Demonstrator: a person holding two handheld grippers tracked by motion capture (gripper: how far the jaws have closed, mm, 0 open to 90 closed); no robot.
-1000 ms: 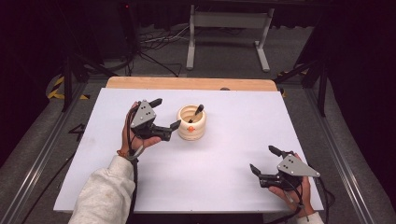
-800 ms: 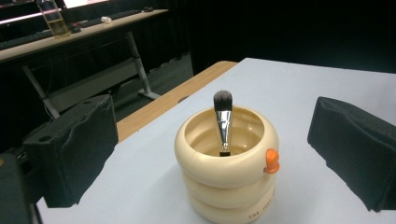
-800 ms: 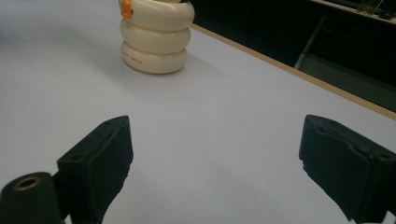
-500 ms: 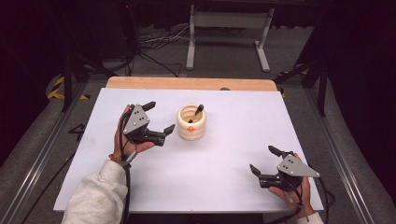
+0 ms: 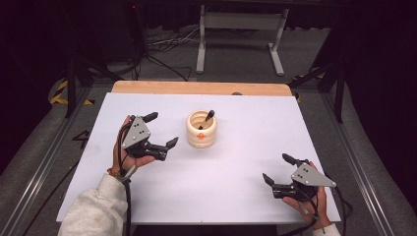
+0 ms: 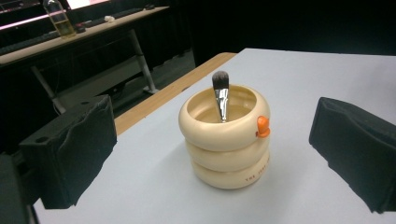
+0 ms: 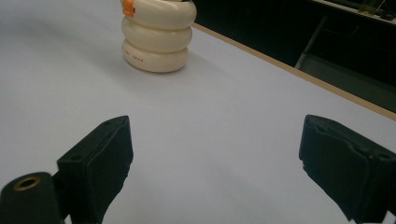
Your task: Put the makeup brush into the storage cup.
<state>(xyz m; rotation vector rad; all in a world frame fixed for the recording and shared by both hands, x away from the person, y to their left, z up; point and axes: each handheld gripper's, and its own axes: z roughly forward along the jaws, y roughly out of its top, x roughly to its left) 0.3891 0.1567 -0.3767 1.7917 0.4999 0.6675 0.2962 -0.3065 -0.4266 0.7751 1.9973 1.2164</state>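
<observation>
Centrally, holder: a cream holder made of three stacked rounded rings stands upright on the white table, a little toward the far side from its middle; seen closer in the left gripper view.
Orange tab: a small orange knob sticks out from the top ring's outer wall; small reddish lettering sits on the bottom ring, too small to read.
Brush: a makeup brush stands inside the holder, bristles up, its metal ferrule leaning against the inner wall; in the high view it tilts toward the far right.
Left gripper: the left gripper is held just beside the holder on its left, near but not touching; its jaws stand wide apart with nothing between them, and in its own view the holder sits in the gap ahead of them.
Left hand: the hand grips the tool from below, a pale grey sleeve coming in from the bottom edge.
Right gripper: the right gripper hangs low over the near right corner of the table, well apart from the holder; its jaws are spread wide and hold nothing.
Right gripper view: the holder shows far ahead at upper left, bare table between.
Far edge: a wooden strip runs along the table's far side.
</observation>
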